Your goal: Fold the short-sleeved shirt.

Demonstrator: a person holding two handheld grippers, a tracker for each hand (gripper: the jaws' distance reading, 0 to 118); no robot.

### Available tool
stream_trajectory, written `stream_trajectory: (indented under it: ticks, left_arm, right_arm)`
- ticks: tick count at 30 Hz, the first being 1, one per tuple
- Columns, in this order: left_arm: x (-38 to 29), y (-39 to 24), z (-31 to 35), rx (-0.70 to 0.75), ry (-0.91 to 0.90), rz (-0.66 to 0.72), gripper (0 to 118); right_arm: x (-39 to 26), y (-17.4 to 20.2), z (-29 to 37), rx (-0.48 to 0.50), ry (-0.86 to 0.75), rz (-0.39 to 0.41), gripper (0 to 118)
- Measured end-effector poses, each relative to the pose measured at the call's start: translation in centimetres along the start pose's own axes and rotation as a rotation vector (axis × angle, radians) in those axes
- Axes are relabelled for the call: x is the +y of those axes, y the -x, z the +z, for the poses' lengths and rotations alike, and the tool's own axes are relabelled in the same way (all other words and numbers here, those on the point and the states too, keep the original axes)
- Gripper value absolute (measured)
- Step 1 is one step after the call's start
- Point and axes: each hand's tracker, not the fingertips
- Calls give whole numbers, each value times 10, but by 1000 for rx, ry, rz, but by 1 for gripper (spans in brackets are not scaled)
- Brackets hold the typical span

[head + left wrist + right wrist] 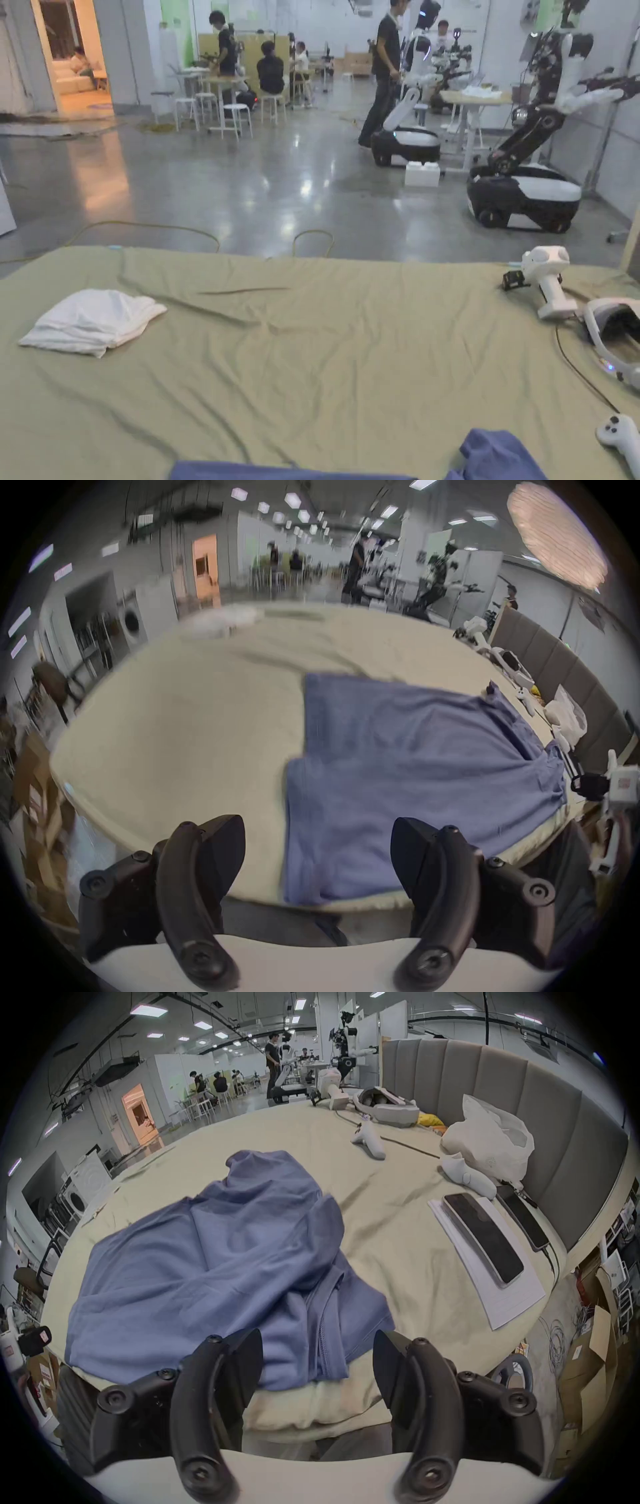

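Observation:
A blue short-sleeved shirt (214,1258) lies rumpled on the pale green bed sheet (391,1234), near the bed's front edge. In the left gripper view the shirt (408,767) spreads flatter, with one straight edge at its left side. In the head view only the shirt's top edge (494,456) peeks in at the bottom. My left gripper (318,840) hangs open just off the bed's near edge, with nothing between its jaws. My right gripper (317,1352) is open too, held above the shirt's near hem and apart from the cloth.
A folded white garment (94,320) rests at the sheet's far left. At the right lie a headset (615,334), white controllers (369,1141), a white plastic bag (488,1144), a phone on papers (483,1238) and a grey headboard (554,1130). People and robots stand across the floor beyond.

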Motion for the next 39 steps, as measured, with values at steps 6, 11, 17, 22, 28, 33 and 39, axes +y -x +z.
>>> stream_trajectory:
  ticks: [6,11,17,22,28,33,39]
  left_arm:
    - [60,-39,79,-32,-440,-93,92]
    - [111,-61,142,-64,-688,-87,92]
    - [128,-74,205,-16,-867,-117,90]
    - [128,-80,228,-49,-861,-101,0]
    - [131,-80,231,-47,-825,-120,0]
    - [137,-75,221,-76,-783,-95,0]
    - [147,-57,173,-60,-557,-98,0]
  right_arm:
    - [33,6,55,134,-294,21,71]
    - [60,27,128,340,-615,81,71]
    - [72,59,193,320,-817,239,68]
    - [70,75,205,271,-880,277,0]
    - [70,88,202,292,-851,345,0]
    - [76,90,194,332,-820,306,0]
    - [67,85,175,242,-746,345,0]
